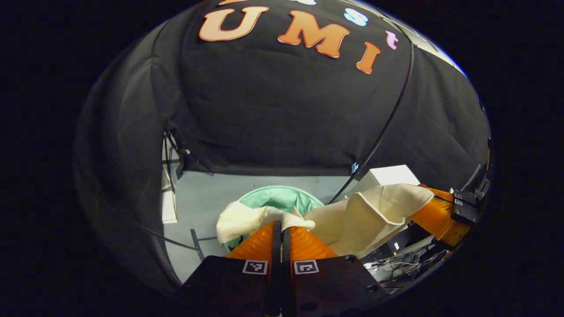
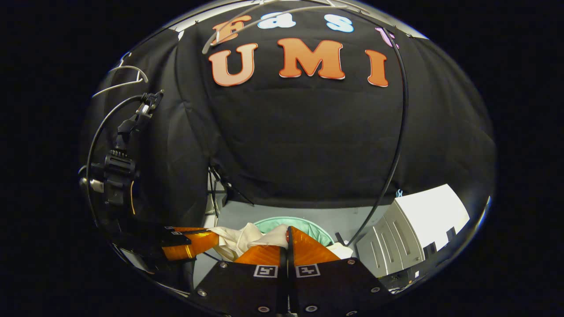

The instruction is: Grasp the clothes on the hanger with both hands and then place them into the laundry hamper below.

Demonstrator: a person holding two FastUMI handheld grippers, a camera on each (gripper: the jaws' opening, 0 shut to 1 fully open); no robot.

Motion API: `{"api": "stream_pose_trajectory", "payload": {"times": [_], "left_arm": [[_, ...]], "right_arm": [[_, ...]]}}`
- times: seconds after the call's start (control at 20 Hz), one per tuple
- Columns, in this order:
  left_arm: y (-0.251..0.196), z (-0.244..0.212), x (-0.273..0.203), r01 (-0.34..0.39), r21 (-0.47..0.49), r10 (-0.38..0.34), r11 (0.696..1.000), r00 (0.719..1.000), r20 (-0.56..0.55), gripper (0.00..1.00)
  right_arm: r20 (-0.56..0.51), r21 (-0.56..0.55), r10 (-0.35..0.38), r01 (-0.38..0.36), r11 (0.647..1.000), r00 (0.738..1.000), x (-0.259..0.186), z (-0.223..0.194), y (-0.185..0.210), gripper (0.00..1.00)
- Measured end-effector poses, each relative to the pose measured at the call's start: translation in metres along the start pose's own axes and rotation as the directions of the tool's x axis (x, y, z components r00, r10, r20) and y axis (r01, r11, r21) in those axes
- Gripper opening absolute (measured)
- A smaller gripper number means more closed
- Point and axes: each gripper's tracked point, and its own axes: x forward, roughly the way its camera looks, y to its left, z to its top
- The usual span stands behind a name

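Left gripper (image 1: 282,229) fingers pressed together, clamped on a fold of the cream-white soft cotton garment (image 1: 352,220). Right gripper (image 2: 287,240) fingers likewise closed tight, pinching another edge of the same cloth. Garment stretched and sagging between the two grips, held in the air above the round mint-green fabric laundry hamper (image 1: 282,199), itself standing on the pale grey floor (image 1: 207,198). In the left gripper view, one loose end drooping toward the hamper's near rim, the broader part spread off to the side toward the right gripper, well out past the rim.

Likely trouble, judged from here: with the wide part hanging outside the hamper's mouth, a release now probably leaving cloth draped over the rim or sliding to the floor. Uneven letting go also risky, one end dragging the rest out over the edge. Thin pinch on a fold possibly slipping early. White box-shaped unit (image 2: 423,224) and black cable (image 2: 398,132) near the hamper, each a possible snag for a swinging end.
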Motion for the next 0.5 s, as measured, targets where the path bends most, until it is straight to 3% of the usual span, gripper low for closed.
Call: {"api": "stream_pose_trajectory", "payload": {"times": [0.25,0.3,0.4,0.5], "left_arm": [[0.004,-0.024,0.012,-0.011,0.006,0.011,1.0,0.999,-0.039,0.08],[0.004,-0.022,0.013,-0.01,0.006,0.01,1.0,0.999,-0.037,0.03],[0.006,-0.022,0.012,-0.014,0.006,0.014,1.0,0.999,-0.037,0.07],[0.006,-0.031,0.014,-0.018,0.005,0.019,1.0,0.998,-0.065,0.18]], "right_arm": [[-0.138,0.026,-0.008,0.012,1.0,0.99,0.023,-0.056,-0.009,0.01],[-0.163,0.033,-0.007,0.013,0.999,0.987,0.026,-0.067,-0.007,0.02],[-0.194,0.041,-0.005,0.013,0.999,0.981,0.032,-0.083,-0.009,0.05],[-0.218,0.031,-0.022,0.029,0.999,0.976,0.034,-0.094,-0.014,0.1]]}}
